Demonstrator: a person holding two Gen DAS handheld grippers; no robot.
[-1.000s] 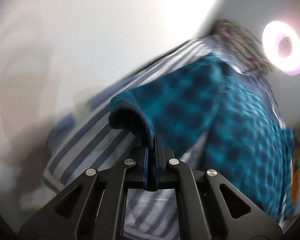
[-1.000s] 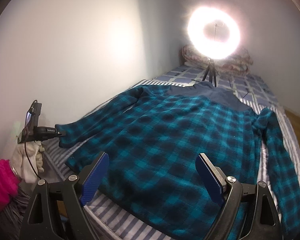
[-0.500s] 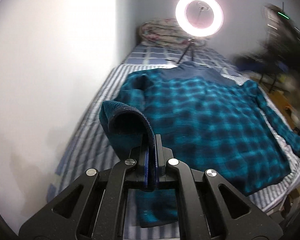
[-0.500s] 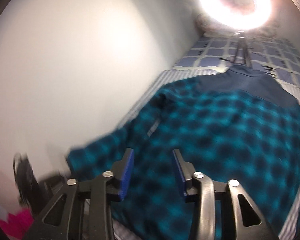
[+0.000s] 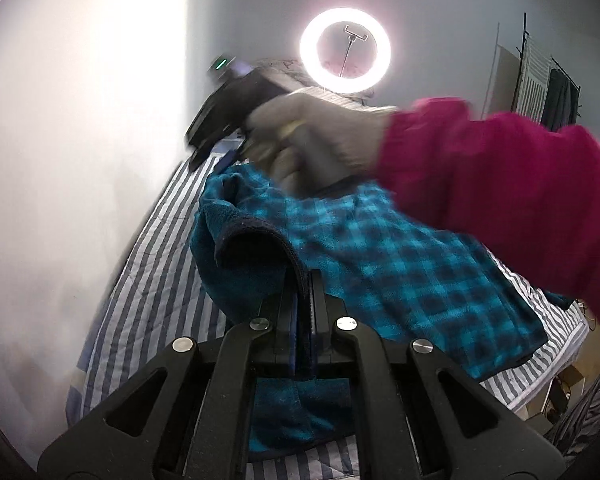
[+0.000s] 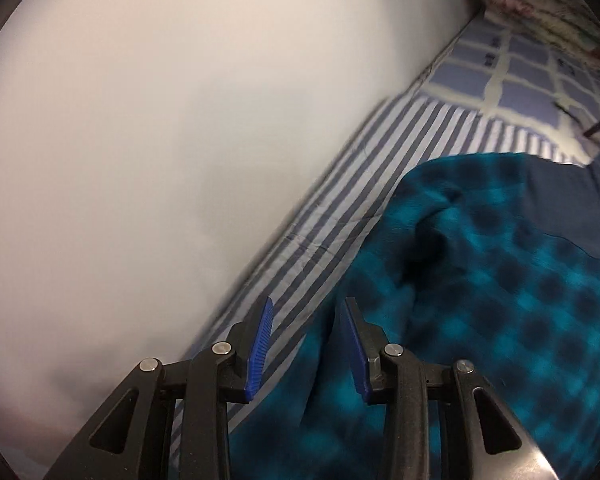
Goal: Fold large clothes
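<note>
A teal and dark blue plaid fleece shirt [image 5: 400, 272] lies spread on a bed with a blue-and-white striped sheet [image 5: 152, 280]. My left gripper [image 5: 304, 280] is shut on the dark-hemmed cuff [image 5: 260, 240] of its left sleeve and holds it raised over the shirt. My right gripper [image 6: 308, 312] is partly open and empty, low over the sleeve near the shirt's shoulder [image 6: 440, 216]. In the left wrist view the right gripper [image 5: 220, 120] is held by a gloved hand [image 5: 312, 136] with a pink sleeve.
A white wall [image 6: 180, 120] runs along the bed's left side. A lit ring light [image 5: 345, 50] on a tripod stands on the bed's far end, with a patterned pillow [image 6: 540, 4] behind it. A clothes rack [image 5: 548, 84] stands at the far right.
My right gripper moved forward and left over the shirt to the shoulder by the wall, its jaws narrower than a second ago. My left gripper kept hold of the cuff, lifted over the shirt.
</note>
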